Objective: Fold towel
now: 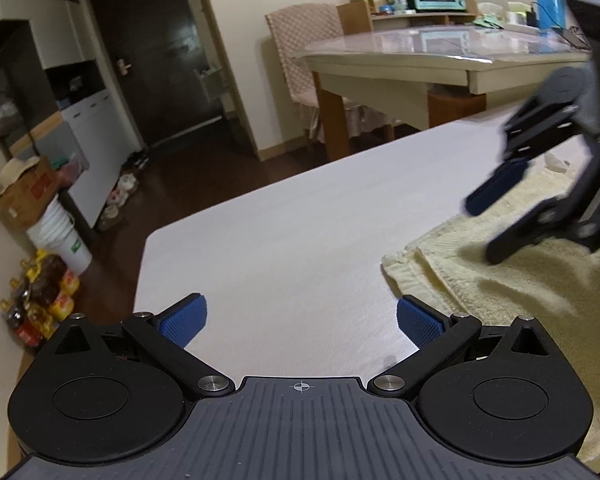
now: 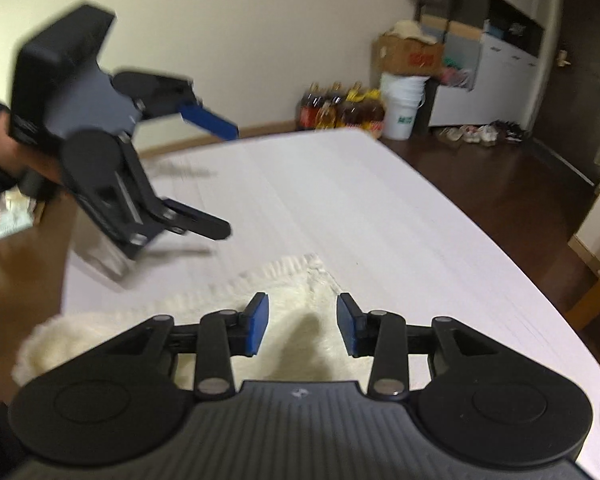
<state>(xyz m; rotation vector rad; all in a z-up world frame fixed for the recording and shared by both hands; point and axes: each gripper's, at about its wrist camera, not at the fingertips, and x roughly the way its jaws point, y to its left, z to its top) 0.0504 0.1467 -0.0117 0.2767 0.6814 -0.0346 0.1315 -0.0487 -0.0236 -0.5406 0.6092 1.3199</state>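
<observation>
A pale yellow towel (image 1: 512, 276) lies folded on the white table (image 1: 284, 248); its folded corner shows near my left gripper's right finger. My left gripper (image 1: 300, 322) is open and empty, over bare table just left of the towel. My right gripper (image 1: 480, 228) hovers open above the towel at the right of the left wrist view. In the right wrist view the towel (image 2: 300, 296) lies under my open, empty right gripper (image 2: 302, 326), and the left gripper (image 2: 228, 176) hangs open above the table (image 2: 380, 208) at the left.
A dining table (image 1: 440, 56) with a chair, a blue bottle and a small oven stands beyond the white table. On the floor are bottles (image 2: 340, 110), a white bucket (image 2: 402, 108), boxes and shoes by the wall.
</observation>
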